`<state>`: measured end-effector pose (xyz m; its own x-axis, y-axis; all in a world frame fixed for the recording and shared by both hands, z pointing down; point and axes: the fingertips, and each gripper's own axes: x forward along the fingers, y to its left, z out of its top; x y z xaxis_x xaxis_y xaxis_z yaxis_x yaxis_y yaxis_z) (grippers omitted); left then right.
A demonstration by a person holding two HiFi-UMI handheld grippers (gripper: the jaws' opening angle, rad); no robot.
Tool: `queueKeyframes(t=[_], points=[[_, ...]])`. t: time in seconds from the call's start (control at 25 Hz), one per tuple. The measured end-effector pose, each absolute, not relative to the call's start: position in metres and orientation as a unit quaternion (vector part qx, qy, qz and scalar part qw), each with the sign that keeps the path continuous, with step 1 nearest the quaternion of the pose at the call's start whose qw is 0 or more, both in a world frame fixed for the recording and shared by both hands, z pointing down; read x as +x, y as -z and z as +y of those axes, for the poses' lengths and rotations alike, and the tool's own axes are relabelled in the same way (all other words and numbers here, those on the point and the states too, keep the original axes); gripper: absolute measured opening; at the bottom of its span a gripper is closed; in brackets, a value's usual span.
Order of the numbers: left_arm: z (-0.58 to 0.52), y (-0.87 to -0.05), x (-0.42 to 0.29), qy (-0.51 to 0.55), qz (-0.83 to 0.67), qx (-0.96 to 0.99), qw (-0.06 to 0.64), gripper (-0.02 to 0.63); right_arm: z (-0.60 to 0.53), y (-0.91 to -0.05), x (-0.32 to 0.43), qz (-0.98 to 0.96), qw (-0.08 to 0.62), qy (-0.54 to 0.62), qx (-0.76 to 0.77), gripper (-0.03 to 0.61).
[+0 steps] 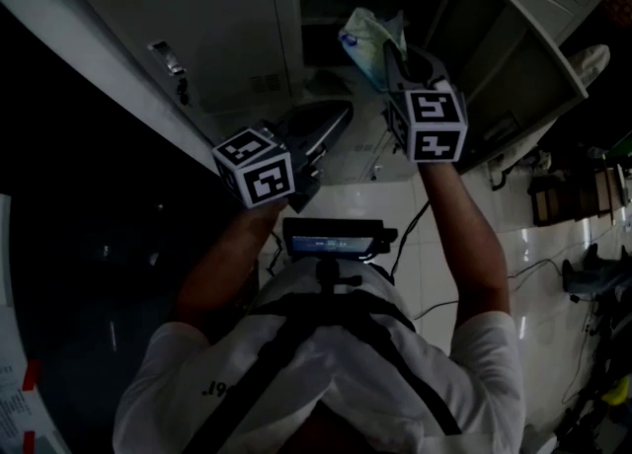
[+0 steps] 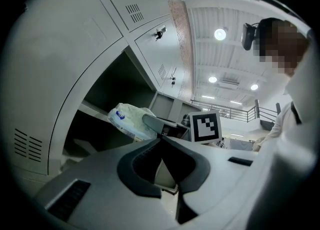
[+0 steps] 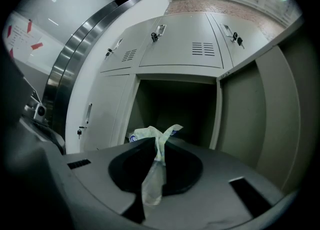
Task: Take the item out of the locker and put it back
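A white plastic pack with blue print [image 1: 367, 36] hangs in front of the open locker compartment [image 1: 326, 8]. My right gripper [image 1: 395, 59] is shut on it, and a twisted strip of its plastic [image 3: 156, 146] is pinched between the jaws in the right gripper view. That view looks level into the dark compartment [image 3: 175, 106], with the pack [image 3: 145, 134] just outside its mouth. My left gripper [image 1: 339, 118] sits lower and to the left, with its jaws closed and nothing between them. From the left gripper view [image 2: 161, 143] the pack [image 2: 129, 120] shows beside the right gripper's finger [image 2: 156, 123].
Closed locker doors with keys [image 3: 156, 33] surround the compartment, and its own door [image 1: 523, 57] stands swung open at the right. A chest-mounted device [image 1: 336, 240] sits below my hands. Cables and dark objects [image 1: 592, 274] lie on the white tiled floor at the right.
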<state>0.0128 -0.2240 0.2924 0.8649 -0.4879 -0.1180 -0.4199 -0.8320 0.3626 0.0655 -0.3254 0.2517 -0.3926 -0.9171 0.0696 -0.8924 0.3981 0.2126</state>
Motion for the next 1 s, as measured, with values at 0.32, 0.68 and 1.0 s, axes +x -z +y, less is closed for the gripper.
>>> queueKeyframes(t=[0.32, 0.68, 1.0], points=[[-0.209, -0.292, 0.015, 0.108, -0.227, 0.953, 0.168, 0.000, -0.301, -0.256, 0.064, -0.837, 0.080, 0.066, 0.536, 0.021], [-0.199, -0.299, 0.015, 0.108, -0.226, 0.952, 0.177, 0.000, -0.283, -0.269, 0.066, -0.841, 0.079, 0.050, 0.533, 0.021], [-0.190, -0.308, 0.014, 0.106, -0.220, 0.951, 0.191, 0.000, -0.267, -0.281, 0.071, -0.841, 0.078, 0.033, 0.534, 0.021]])
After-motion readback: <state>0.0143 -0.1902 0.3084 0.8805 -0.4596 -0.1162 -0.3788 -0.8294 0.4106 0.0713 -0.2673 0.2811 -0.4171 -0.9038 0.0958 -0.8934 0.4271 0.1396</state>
